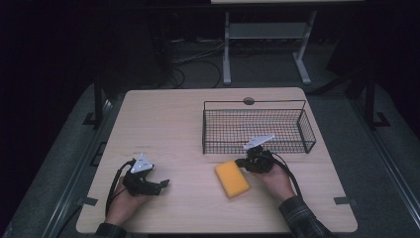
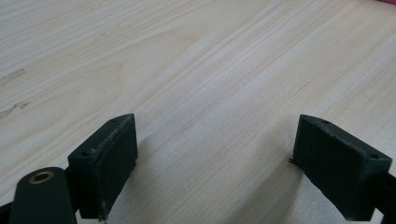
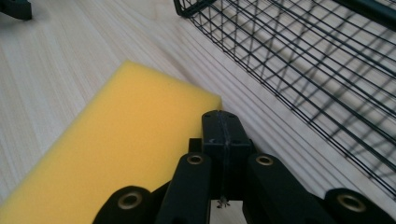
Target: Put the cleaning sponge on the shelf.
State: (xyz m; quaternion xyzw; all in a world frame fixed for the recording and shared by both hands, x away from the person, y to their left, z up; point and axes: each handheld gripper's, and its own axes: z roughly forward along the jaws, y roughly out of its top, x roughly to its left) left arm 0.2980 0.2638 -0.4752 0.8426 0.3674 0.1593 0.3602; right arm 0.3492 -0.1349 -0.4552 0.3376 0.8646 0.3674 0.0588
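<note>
Both jaws of the right gripper (image 3: 223, 122), pressed together, overlap the sponge's (image 3: 126, 140) corner.

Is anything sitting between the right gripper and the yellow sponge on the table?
Nothing visible. The right gripper, jaws closed together, sits right at the near corner of the flat yellow foam sponge. The black wire basket stands beyond on the light wooden table, off to the side.

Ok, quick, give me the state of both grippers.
Left gripper: open, jaws wide apart over bare table, holding nothing.
Right gripper: shut, jaws pressed together at the yellow sponge's edge, holding nothing.
</note>
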